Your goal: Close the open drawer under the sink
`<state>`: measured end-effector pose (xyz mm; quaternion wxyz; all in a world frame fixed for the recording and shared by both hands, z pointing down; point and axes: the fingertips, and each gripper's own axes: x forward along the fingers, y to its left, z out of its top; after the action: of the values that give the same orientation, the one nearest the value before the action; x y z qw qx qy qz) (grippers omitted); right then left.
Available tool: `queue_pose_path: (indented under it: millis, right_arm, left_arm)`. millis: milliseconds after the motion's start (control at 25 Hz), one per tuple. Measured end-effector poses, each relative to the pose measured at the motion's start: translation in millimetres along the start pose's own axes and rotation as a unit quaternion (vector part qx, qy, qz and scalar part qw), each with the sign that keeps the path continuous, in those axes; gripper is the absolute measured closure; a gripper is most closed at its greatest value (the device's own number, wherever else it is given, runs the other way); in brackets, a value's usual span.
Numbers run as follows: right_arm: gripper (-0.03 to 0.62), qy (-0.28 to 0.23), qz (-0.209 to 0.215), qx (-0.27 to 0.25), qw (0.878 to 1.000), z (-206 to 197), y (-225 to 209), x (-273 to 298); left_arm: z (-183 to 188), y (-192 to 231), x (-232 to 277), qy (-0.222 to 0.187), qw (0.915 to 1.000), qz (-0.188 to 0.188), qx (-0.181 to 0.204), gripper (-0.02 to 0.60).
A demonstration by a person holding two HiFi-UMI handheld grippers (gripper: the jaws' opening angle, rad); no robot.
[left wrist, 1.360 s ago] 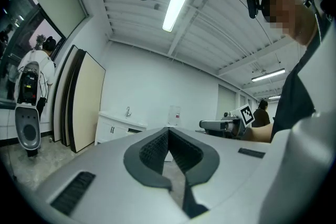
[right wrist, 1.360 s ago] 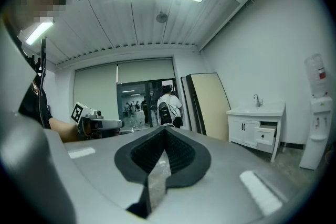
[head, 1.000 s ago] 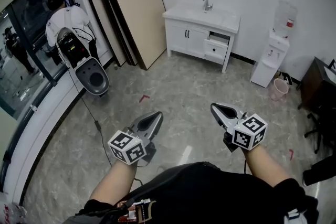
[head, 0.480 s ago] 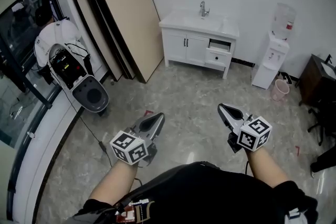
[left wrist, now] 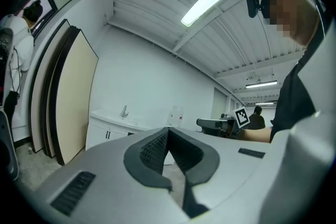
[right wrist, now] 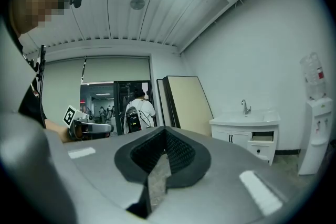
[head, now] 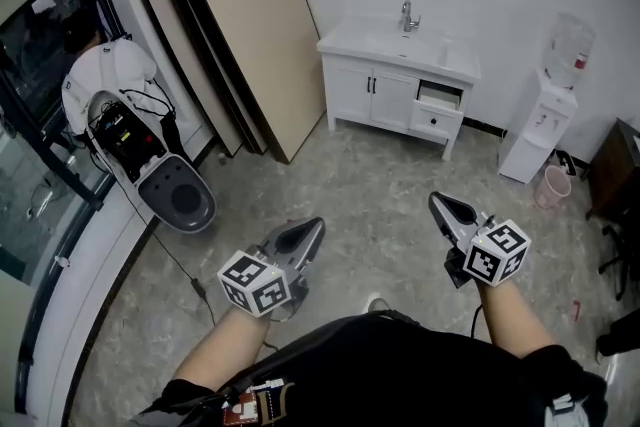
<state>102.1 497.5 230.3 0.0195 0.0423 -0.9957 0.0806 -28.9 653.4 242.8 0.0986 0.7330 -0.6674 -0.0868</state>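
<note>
The white sink cabinet (head: 375, 90) stands against the far wall with a faucet (head: 407, 15) on top. Its upper right drawer (head: 440, 97) is pulled out, above a shut drawer. Both grippers are held level over the grey floor, well short of the cabinet, and point toward it. My left gripper (head: 312, 229) is shut with nothing between its jaws, and so is my right gripper (head: 438, 203). The left gripper view shows the left gripper (left wrist: 167, 131) with the cabinet (left wrist: 107, 131) far off. Beyond the right gripper (right wrist: 165, 131), the right gripper view shows the open drawer (right wrist: 263, 136).
Large boards (head: 240, 25) lean on the wall left of the cabinet. A water dispenser (head: 545, 115) and a pink bin (head: 551, 187) stand to its right. A white hooded machine (head: 140, 135) with a cable sits by the glass wall at left. A dark desk (head: 615, 165) is at far right.
The person has walked forward with both grippers. The sink cabinet and leaning boards look larger and nearer. Both pairs of jaws stay shut.
</note>
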Motion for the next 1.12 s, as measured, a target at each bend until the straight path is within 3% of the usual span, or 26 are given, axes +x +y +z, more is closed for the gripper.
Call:
queue_pose_path:
  millis: [240, 560, 840, 1120]
  right_arm:
    - [0.603, 0.009, 0.036, -0.027, 0.999, 29, -86, 72]
    - [0.603, 0.016, 0.076, -0.038, 0.996, 55, -182, 139]
    - [0.603, 0.027, 0.062, -0.028, 0.997, 57, -232, 185]
    - [0.603, 0.032, 0.024, -0.034, 0.999, 51, -258, 245]
  left_arm:
    - [29, 59, 83, -0.019, 0.9991, 0.039, 0.005, 0.589]
    - [41, 111, 193, -0.023, 0.9980, 0.057, -0.012, 0.589]
    - [56, 163, 244, -0.014, 0.9985, 0.049, -0.020, 0.589]
    - [65, 235, 280, -0.015, 0.9995, 0.004, -0.027, 0.589]
